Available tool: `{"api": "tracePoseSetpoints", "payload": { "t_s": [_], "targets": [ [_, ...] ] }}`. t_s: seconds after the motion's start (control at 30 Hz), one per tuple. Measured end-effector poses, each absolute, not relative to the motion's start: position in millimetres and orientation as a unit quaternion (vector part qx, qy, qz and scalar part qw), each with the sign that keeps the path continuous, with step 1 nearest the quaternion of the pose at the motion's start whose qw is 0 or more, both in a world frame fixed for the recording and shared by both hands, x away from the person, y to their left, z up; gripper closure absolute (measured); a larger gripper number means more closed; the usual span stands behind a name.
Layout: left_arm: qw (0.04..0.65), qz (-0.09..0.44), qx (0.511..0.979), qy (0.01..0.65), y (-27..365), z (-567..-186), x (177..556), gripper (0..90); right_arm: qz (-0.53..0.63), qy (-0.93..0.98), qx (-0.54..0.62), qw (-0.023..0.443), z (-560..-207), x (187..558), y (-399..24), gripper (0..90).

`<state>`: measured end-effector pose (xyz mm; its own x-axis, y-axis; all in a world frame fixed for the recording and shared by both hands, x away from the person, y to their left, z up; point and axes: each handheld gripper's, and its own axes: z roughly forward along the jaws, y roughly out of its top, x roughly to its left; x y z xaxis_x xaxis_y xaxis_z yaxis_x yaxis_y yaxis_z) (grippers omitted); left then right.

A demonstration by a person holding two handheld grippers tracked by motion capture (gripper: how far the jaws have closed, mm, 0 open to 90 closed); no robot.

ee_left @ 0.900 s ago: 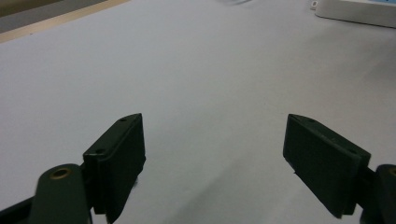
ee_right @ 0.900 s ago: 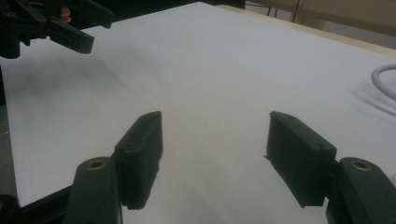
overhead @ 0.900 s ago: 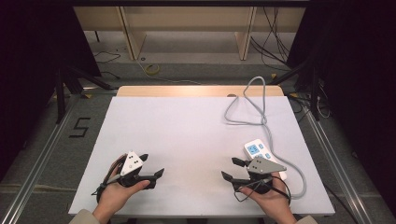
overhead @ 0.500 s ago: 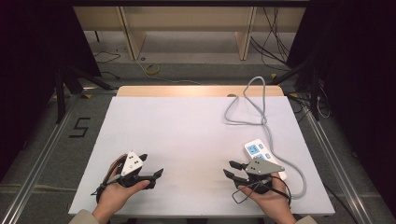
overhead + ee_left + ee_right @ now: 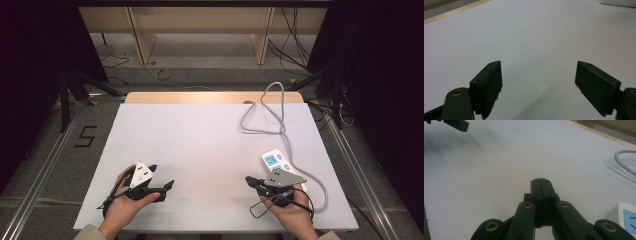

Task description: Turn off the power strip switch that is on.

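Resting near the front edge of the white counter point(image 5: 210, 145), both claws sit in the person's hands, well apart from each other. The left claw point(image 5: 161, 179) lies at the front left, its grey plate on top, jaws spread wide with nothing between them; in the left claw view bare counter shows between the two black pads point(image 5: 488, 86). The right claw point(image 5: 251, 182) lies at the front right and points toward the counter's middle. Its jaws are pressed fully together, empty, as the right claw view shows, where the two tips meet in one closed seam above the counter.

The power strip point(image 5: 278, 164) lies just beside the right claw, on its outer side and partly under the claw's grey plate; its white body carries a blue panel, and a corner of it appears at the lower right of the right claw view point(image 5: 624, 216). Whether claw and strip touch cannot be told. The strip's grey cord point(image 5: 272, 110) runs along the right side of the counter and forms a loop toward the far edge.
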<state>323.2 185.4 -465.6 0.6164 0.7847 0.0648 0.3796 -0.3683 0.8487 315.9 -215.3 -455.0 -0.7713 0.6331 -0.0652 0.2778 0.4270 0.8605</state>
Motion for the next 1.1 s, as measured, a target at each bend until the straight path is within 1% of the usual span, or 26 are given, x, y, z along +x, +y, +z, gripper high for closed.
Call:
{"api": "tracePoseSetpoints", "payload": {
  "t_s": [1.1],
  "targets": [
    [0.421,0.245,0.791,0.37,186.7,-466.0,324.1,22.3,0.443,0.814,0.314,0.208,-450.0,317.2,-228.6,90.0]
  ]
}}
